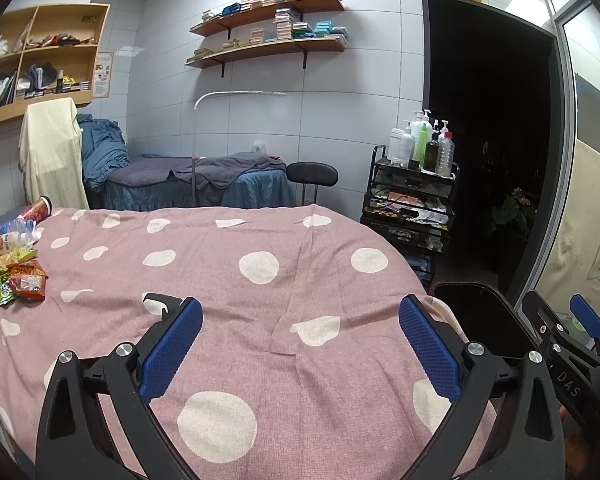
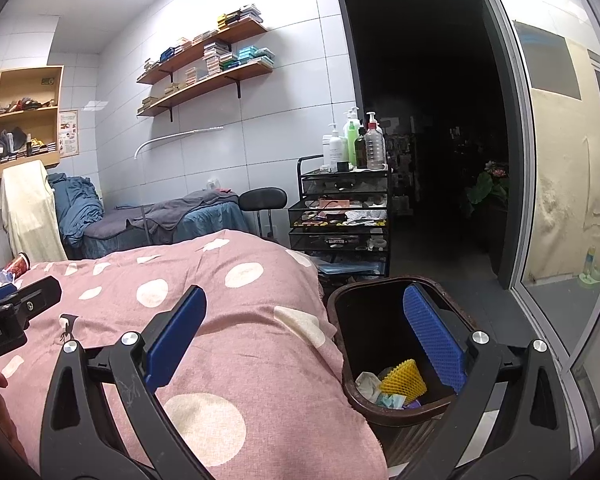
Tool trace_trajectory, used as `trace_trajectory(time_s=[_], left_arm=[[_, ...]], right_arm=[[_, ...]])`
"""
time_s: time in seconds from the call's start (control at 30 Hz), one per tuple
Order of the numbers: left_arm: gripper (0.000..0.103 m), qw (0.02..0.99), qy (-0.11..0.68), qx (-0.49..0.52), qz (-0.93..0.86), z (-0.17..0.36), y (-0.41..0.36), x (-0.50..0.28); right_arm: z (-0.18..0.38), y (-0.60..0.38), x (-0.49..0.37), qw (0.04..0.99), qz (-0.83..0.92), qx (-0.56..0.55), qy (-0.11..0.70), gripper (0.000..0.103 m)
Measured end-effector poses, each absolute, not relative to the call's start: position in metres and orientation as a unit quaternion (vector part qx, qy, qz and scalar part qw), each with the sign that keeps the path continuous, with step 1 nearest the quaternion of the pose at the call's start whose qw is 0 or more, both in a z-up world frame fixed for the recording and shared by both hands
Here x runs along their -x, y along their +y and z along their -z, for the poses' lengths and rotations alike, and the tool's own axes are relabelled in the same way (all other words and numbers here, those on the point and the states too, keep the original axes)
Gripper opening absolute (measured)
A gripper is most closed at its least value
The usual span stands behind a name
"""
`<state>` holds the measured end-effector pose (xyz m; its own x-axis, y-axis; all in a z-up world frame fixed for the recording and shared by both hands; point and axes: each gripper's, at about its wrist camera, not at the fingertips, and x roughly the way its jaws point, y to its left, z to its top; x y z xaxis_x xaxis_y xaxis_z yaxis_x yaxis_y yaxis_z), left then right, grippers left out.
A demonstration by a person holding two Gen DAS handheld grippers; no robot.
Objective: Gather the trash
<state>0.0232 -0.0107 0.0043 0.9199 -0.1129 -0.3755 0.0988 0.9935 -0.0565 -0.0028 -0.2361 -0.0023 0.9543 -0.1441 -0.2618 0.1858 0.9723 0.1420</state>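
Observation:
Trash lies at the far left of the pink polka-dot bed (image 1: 260,300): snack wrappers (image 1: 18,278), a crushed plastic bottle (image 1: 14,234) and a red paper cup (image 1: 38,210). My left gripper (image 1: 300,344) is open and empty above the bed's middle. My right gripper (image 2: 304,344) is open and empty, over the bed's right edge and the dark bin (image 2: 364,320). The bin stands beside the bed and holds a yellow foam net (image 2: 402,376) and crumpled paper. The bin's rim also shows in the left wrist view (image 1: 476,292).
A black trolley (image 2: 340,216) with bottles stands behind the bin. A second bed (image 1: 204,180), a black stool (image 1: 312,174) and a lamp stand are beyond. A dark doorway (image 2: 428,128) and glass door (image 2: 560,160) are on the right.

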Motion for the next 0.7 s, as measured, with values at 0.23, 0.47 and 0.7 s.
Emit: trace_trajectory(time_s=[0.23,0.47,0.7], left_arm=[[0.098,0.98,0.193,0.018,0.054,-0.0049,-0.0116,-0.0229],[0.098,0.979,0.195,0.017,0.056,-0.0049,-0.0123,-0.0227],[0.098,0.979,0.197,0.013,0.058,-0.007,-0.0147,-0.0236]], right_arm=[[0.0021,-0.2368,0.0029,0.985,0.084,-0.084,0.126,0.097],[0.0018,-0.2374,0.0021,0.985,0.084,-0.085,0.128,0.097],[0.0016,-0.2375,0.002,0.984,0.084,-0.087,0.129,0.097]])
